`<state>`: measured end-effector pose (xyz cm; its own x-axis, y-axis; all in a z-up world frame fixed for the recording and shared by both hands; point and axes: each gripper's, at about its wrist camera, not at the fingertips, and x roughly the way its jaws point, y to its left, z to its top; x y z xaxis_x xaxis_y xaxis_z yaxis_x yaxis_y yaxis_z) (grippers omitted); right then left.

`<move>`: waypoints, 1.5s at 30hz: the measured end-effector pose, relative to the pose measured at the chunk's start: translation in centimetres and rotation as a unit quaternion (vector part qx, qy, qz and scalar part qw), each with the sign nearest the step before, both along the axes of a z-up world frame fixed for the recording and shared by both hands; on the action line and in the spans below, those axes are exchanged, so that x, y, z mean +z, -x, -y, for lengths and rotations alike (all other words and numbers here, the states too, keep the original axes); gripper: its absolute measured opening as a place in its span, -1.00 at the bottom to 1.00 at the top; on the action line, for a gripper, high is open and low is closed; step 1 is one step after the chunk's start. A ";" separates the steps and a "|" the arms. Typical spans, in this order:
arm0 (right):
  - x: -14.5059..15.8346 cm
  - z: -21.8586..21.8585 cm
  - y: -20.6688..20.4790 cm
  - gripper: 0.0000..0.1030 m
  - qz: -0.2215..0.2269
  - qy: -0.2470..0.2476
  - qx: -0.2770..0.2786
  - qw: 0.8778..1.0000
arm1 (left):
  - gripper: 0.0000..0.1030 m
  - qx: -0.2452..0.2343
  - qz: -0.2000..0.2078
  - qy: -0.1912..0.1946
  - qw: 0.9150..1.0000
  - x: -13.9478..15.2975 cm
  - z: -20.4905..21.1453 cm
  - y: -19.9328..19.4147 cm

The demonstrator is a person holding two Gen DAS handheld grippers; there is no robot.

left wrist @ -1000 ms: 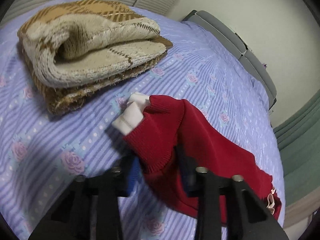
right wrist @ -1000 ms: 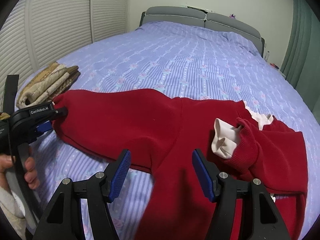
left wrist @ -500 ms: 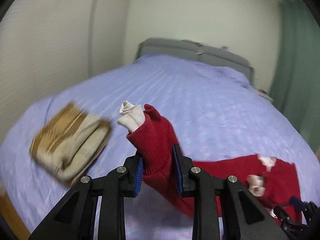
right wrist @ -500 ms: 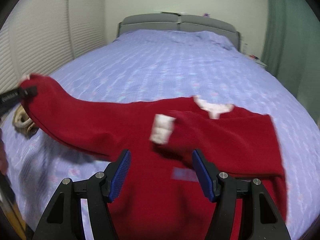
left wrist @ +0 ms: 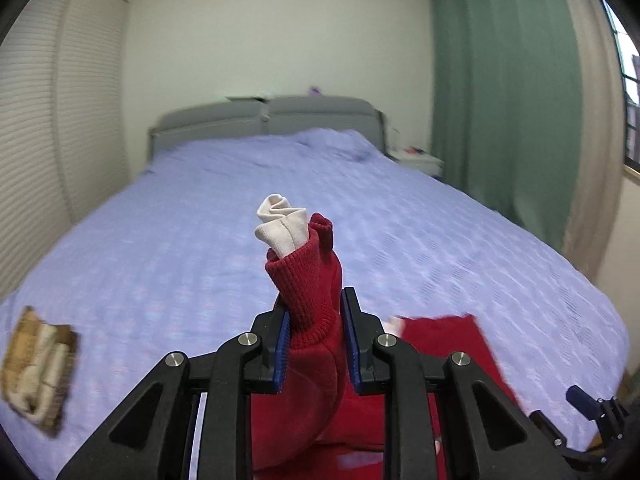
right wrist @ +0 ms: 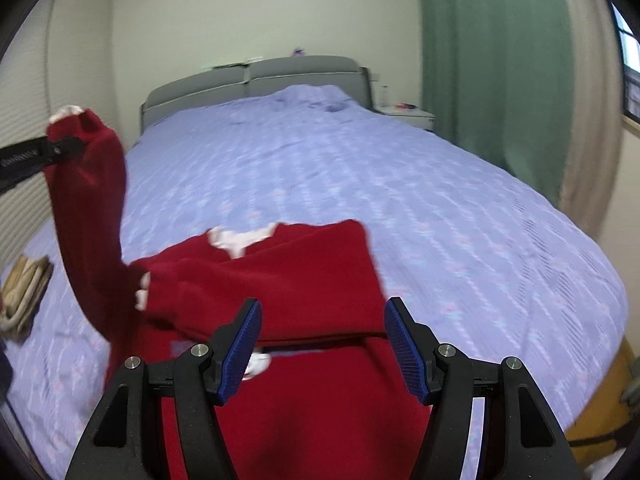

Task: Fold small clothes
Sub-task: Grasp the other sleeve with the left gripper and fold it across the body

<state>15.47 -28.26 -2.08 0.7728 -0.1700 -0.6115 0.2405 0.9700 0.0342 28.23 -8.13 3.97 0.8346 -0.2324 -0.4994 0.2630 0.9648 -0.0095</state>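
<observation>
A small red sweater [right wrist: 288,280] with white cuffs and collar lies on the lilac bedspread [right wrist: 440,208]. My left gripper [left wrist: 314,340] is shut on the red sleeve [left wrist: 310,280] near its white cuff [left wrist: 280,222] and holds it high above the bed; the raised sleeve [right wrist: 92,168] also shows in the right wrist view. My right gripper [right wrist: 322,344] is open and empty, just above the sweater's body. The other sleeve is folded across the chest.
A folded brown and cream blanket [left wrist: 38,364] lies at the bed's left edge. A grey headboard [left wrist: 264,116] stands at the far end, a green curtain [left wrist: 500,92] and a nightstand [left wrist: 416,158] at the right, slatted doors [left wrist: 48,128] at the left.
My left gripper closed on the sleeve and lifted it high off the bed, swinging to face the headboard. My right gripper stayed open and moved over the sweater's body.
</observation>
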 end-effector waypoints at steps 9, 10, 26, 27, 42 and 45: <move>-2.2 5.3 1.0 0.23 -0.022 -0.013 -0.046 0.999 | -0.75 -0.077 -0.068 -0.082 0.991 -8.2 11.4 -1.3; -2.4 5.6 1.1 0.23 -0.025 -0.013 -0.050 0.998 | -0.75 -0.084 -0.078 -0.088 0.990 -9.1 12.2 -1.5; -4.3 6.9 -0.3 0.23 -0.046 -0.019 -0.058 0.997 | 0.35 -0.098 -0.104 0.053 0.988 -7.6 4.6 2.0; -4.4 6.6 -0.6 0.23 -0.046 -0.022 -0.050 0.997 | 0.35 -0.084 -0.105 0.051 0.990 -7.4 3.4 2.3; -5.9 1.1 -9.3 0.23 -0.055 -0.090 0.044 0.993 | 0.11 -0.002 -0.132 -0.034 0.991 -14.8 -6.1 4.5; -7.1 1.8 -10.2 0.23 -0.070 -0.138 0.032 0.987 | -0.04 -0.010 -0.142 -0.042 0.989 -15.9 -5.8 4.1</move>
<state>25.70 -30.07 -9.20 0.6816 0.0655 -0.7288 0.1994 0.9417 0.2711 24.17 -2.36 -11.94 0.6540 -0.1952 -0.7309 0.2807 0.9598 -0.0052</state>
